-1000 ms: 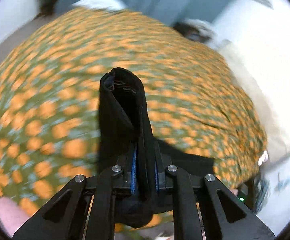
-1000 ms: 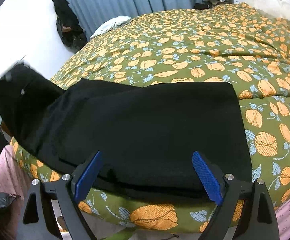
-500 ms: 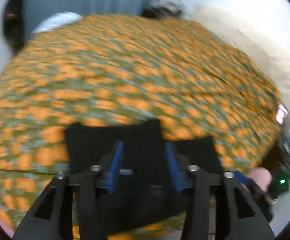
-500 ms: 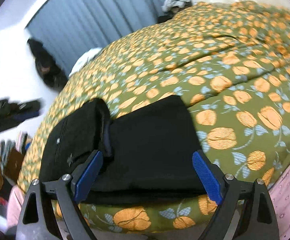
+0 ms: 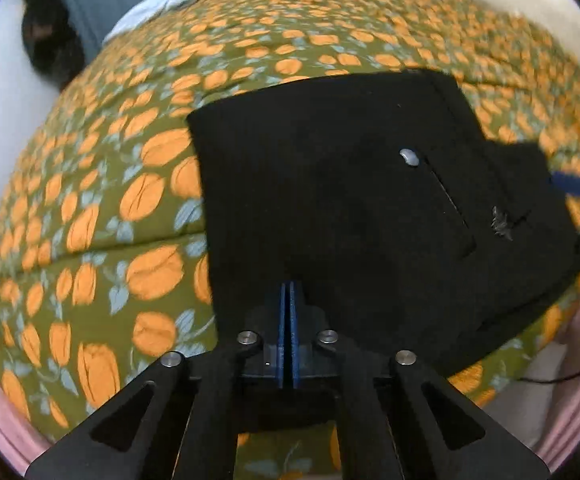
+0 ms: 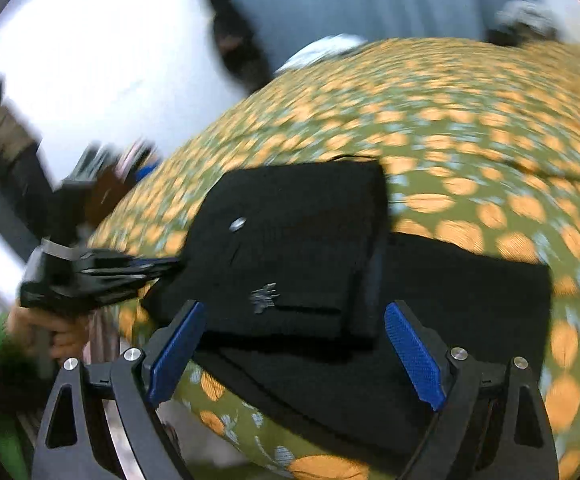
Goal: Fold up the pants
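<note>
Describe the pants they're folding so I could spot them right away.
Look at the big bed with the green cover printed with orange flowers. Near its front edge lie the black pants, folded over on themselves. They are the only plain dark thing on the cover, with a small silver button and a slit pocket on top.
</note>
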Action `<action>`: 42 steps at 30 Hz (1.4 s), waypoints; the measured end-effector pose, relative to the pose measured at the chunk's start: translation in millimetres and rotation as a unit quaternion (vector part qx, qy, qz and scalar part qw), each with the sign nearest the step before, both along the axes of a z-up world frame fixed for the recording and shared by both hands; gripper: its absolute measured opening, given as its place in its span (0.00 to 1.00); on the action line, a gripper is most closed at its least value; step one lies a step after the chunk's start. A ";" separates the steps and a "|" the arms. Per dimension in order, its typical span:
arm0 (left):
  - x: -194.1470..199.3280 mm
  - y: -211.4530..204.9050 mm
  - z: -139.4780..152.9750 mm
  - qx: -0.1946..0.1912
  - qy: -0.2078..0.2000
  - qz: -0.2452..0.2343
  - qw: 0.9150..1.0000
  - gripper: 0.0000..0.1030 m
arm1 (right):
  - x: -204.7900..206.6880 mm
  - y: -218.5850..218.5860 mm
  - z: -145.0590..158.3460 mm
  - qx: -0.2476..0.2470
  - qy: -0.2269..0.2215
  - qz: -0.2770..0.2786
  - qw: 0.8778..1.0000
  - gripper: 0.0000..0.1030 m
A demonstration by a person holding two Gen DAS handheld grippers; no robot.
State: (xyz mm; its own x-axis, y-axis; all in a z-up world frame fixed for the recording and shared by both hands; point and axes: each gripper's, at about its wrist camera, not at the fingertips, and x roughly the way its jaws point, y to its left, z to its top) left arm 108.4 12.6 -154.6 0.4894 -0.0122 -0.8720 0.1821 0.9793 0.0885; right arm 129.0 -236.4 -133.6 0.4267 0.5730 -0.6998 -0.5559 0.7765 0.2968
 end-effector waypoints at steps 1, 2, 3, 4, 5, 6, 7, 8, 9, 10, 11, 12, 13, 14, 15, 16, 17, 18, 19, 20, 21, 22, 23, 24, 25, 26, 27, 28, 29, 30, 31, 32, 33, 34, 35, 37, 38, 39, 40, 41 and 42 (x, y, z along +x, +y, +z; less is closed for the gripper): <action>2.7 -1.3 1.6 0.002 -0.001 -0.003 1.000 0.00 | 6.9 3.0 -1.7 -0.012 0.006 0.019 1.000 0.88; 5.6 3.0 3.5 -0.008 0.002 -0.003 1.000 0.00 | 12.7 4.8 -4.2 -0.023 0.011 0.029 0.999 0.88; 7.3 8.2 4.0 -0.022 0.007 -0.001 1.000 0.00 | 17.6 6.2 -7.3 -0.029 0.018 0.036 0.999 0.88; 8.2 14.3 4.1 -0.038 0.011 0.005 0.999 0.01 | 21.5 7.0 -9.6 -0.029 0.025 0.040 0.998 0.88; 6.6 19.5 1.5 -0.048 0.012 0.011 0.999 0.04 | 27.8 5.1 -14.5 -0.027 0.039 0.044 0.998 0.88; 7.5 21.2 -0.6 -0.058 0.013 0.018 0.998 0.05 | 34.6 5.6 -20.9 -0.021 0.058 0.051 0.997 0.88; 6.9 24.1 -0.9 -0.067 0.015 0.022 0.997 0.05 | 37.3 5.9 -24.5 -0.015 0.069 0.058 0.996 0.88; 6.1 25.5 -0.9 -0.071 0.015 0.023 0.997 0.06 | 39.9 6.3 -27.0 -0.008 0.081 0.068 0.994 0.88; 6.3 25.7 -1.1 -0.072 0.015 0.023 0.997 0.06 | 41.0 7.1 -29.4 0.000 0.093 0.082 0.992 0.87; 6.2 25.3 -2.0 -0.072 0.015 0.023 0.997 0.06 | 40.0 8.9 -29.3 0.005 0.101 0.095 0.990 0.83; 3.8 25.1 -2.0 -0.072 0.015 0.023 0.997 0.06 | 38.6 9.9 -28.5 -0.002 0.102 0.103 0.989 0.83; 3.5 26.0 -2.0 -0.074 0.014 0.023 0.997 0.06 | 37.3 10.4 -28.9 -0.010 0.103 0.108 0.989 0.83; 3.5 25.6 -2.2 -0.075 0.013 0.024 0.997 0.06 | 37.8 10.6 -29.8 -0.021 0.110 0.110 0.988 0.82; 3.6 24.8 -2.4 -0.075 0.012 0.024 0.997 0.06 | 39.7 10.5 -31.6 -0.030 0.118 0.107 0.987 0.80; 3.9 23.8 -2.5 -0.074 0.011 0.024 0.997 0.06 | 43.3 9.1 -34.0 -0.043 0.124 0.100 0.986 0.78; 3.9 22.9 -2.6 -0.073 0.010 0.024 0.997 0.06 | 45.8 8.5 -35.9 -0.043 0.129 0.100 0.986 0.76; 5.3 22.4 -4.2 -0.072 0.009 0.023 0.997 0.06 | 47.4 7.4 -37.2 -0.033 0.136 0.108 0.984 0.68; 4.6 22.8 -3.9 -0.070 0.008 0.023 0.997 0.06 | 50.5 7.2 -37.3 -0.016 0.145 0.115 0.983 0.66; 4.3 23.4 -4.1 -0.071 0.006 0.023 0.997 0.06 | 53.3 5.3 -36.1 0.006 0.152 0.120 0.981 0.64; 5.5 22.7 -4.9 -0.071 0.006 0.024 0.997 0.06 | 55.0 5.8 -32.7 0.026 0.158 0.124 0.979 0.59; 6.4 23.0 -5.6 -0.073 0.007 0.026 0.997 0.07 | 57.7 2.2 -30.8 0.050 0.165 0.126 0.977 0.58; 6.6 24.6 -5.8 -0.078 0.007 0.029 0.996 0.07 | 62.0 -1.4 -30.0 0.067 0.173 0.124 0.975 0.55; 5.7 25.5 -6.1 -0.081 0.007 0.030 0.996 0.07 | 65.5 -1.9 -31.5 0.067 0.182 0.121 0.974 0.51; 6.2 25.3 -6.6 -0.083 0.008 0.032 0.996 0.07 | 68.4 -3.3 -36.1 0.056 0.193 0.115 0.973 0.49; 6.3 24.4 -7.2 -0.082 0.007 0.032 0.996 0.07 | 70.8 -0.2 -44.5 0.025 0.200 0.107 0.974 0.42; 6.1 22.9 -7.6 -0.079 0.006 0.031 0.996 0.07 | 71.3 3.0 -50.2 0.010 0.203 0.105 0.973 0.40; 5.8 21.5 -8.0 -0.073 0.004 0.029 0.997 0.07 | 71.2 6.5 -54.3 0.005 0.205 0.100 0.974 0.39; 5.6 20.2 -7.5 -0.066 0.002 0.027 0.997 0.07 | 70.9 8.6 -54.6 0.007 0.202 0.093 0.975 0.38; 6.0 20.9 -5.7 -0.064 0.003 0.026 0.998 0.07 | 69.8 8.9 -52.7 0.015 0.199 0.084 0.976 0.32; 6.9 22.4 -3.7 -0.065 0.007 0.026 0.998 0.11 | 68.7 7.9 -48.0 0.026 0.193 0.076 0.978 0.29; 9.6 27.5 2.4 -0.069 0.017 0.034 0.997 0.14 | 65.4 5.4 -40.9 0.042 0.184 0.068 0.980 0.24; 10.9 32.3 6.9 -0.075 0.020 0.042 0.996 0.24 | 61.3 1.3 -31.1 0.062 0.174 0.061 0.981 0.21; 11.8 40.1 15.5 -0.088 0.018 0.055 0.994 0.34 | 58.9 -3.3 -21.8 0.077 0.164 0.056 0.982 0.21; 11.7 50.1 27.8 -0.105 0.007 0.070 0.992 0.38 | 55.2 -9.0 -10.7 0.091 0.153 0.050 0.983 0.20; 11.3 57.8 38.8 -0.118 -0.005 0.079 0.990 0.45 | 51.8 -14.6 1.2 0.103 0.142 0.047 0.983 0.20; 9.4 71.8 66.1 -0.134 -0.036 0.092 0.986 0.51 | 39.0 -26.9 27.7 0.116 0.117 0.042 0.985 0.19; 8.5 75.3 74.0 -0.135 -0.045 0.094 0.985 0.53 | 33.0 -33.5 36.9 0.121 0.109 0.039 0.986 0.19; 6.6 79.0 86.4 -0.138 -0.061 0.096 0.984 0.57 | 27.7 -42.2 47.0 0.125 0.101 0.034 0.986 0.19; 5.4 80.4 92.4 -0.141 -0.069 0.096 0.983 0.58 | 20.2 -52.7 56.4 0.129 0.093 0.027 0.987 0.19; 3.5 81.0 97.7 -0.144 -0.075 0.096 0.982 0.59 | 12.3 -64.5 64.0 0.131 0.087 0.015 0.987 0.19; 1.4 80.5 102.6 -0.148 -0.081 0.094 0.981 0.60 | 8.1 -73.0 67.8 0.133 0.086 0.008 0.987 0.19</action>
State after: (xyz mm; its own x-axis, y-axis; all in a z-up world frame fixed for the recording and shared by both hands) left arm 109.9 93.1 -52.0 0.6390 -0.1493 -0.7546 0.0027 0.9814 -0.1920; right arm 137.1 -309.3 -65.8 0.3052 0.7511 -0.5854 -0.4908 0.6509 0.5792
